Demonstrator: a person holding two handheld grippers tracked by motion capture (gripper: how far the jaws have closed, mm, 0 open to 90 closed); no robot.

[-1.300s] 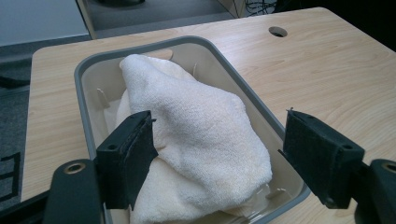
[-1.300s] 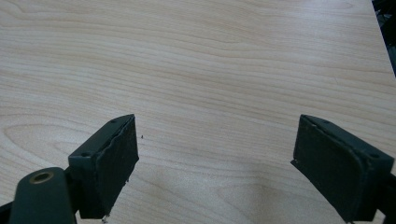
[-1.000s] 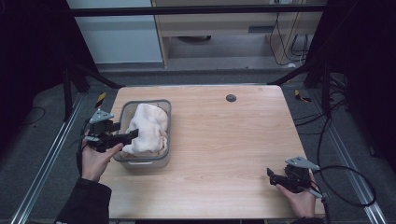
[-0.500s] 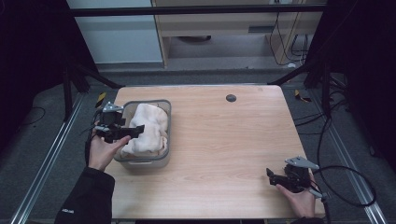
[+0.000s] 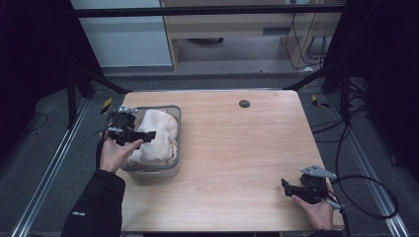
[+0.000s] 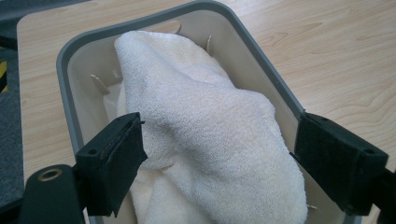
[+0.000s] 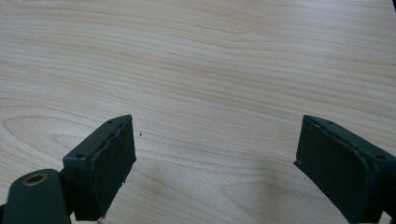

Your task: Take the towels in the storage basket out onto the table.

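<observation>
A cream terry towel [image 5: 158, 136] lies bunched in a grey-rimmed bin [image 5: 176, 129] at the table's left side. My left gripper [image 5: 148, 134] hovers over the bin from its left, jaws pointing right across the towel. In the left gripper view the towel [image 6: 205, 107] bulges up between the two black jaws of my left gripper [image 6: 219, 158]. The jaws have just been opening and stand wide; the left pad [image 6: 123, 161] brushes the cloth and the other sits by the bin rim [image 6: 140, 21]. My right gripper [image 5: 285, 185] rests open near the front right corner, over bare wood [image 7: 215, 158].
A small black round spot [image 5: 244, 103] marks the table's far middle. A black cable [image 5: 365, 197] trails from the right gripper off the table's right edge. Metal rails and dark floor flank both sides of the table.
My left hand has carried its gripper away from the person along the bin's left side, and its jaws stand wider over the towel. The right gripper has not moved.
</observation>
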